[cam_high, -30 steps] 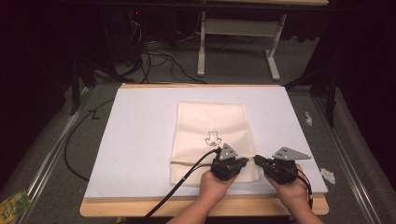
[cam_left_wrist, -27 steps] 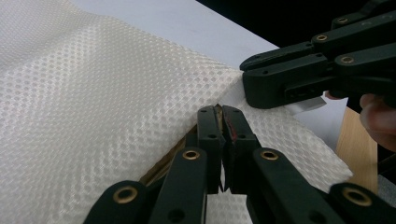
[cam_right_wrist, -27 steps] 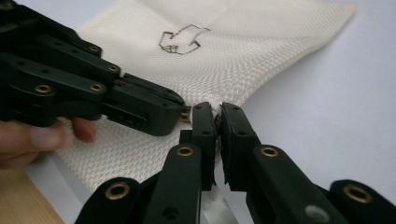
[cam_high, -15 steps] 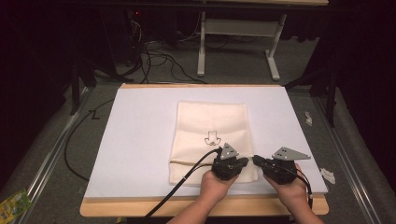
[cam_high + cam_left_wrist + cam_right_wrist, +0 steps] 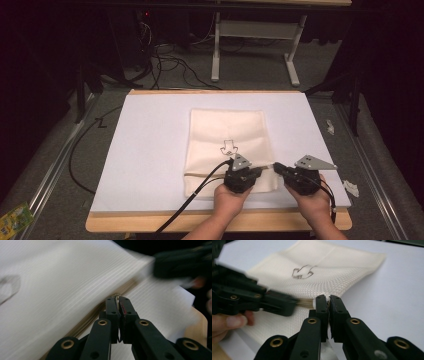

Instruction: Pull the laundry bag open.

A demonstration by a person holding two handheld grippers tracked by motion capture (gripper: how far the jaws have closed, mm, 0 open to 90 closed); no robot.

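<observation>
Cream woven cloth [image 5: 227,150] lay flat at the centre of the high view on a white sheet [image 5: 145,150] covering the wooden table [image 5: 200,225], with a small dark outline drawing [image 5: 229,148] near its middle. A folded band ran across the cloth's lower part. The left gripper [image 5: 260,171], in the lower centre of the frame, had its jaws pressed together on that fold's edge, as its own view [image 5: 118,300] confirmed. The right gripper [image 5: 276,167], just beside it to the right, was likewise clamped on the cloth's edge [image 5: 327,300]. Black cable [image 5: 195,195] trailed toward the lower left. Paper scraps [image 5: 350,187] lay at the right margin.
</observation>
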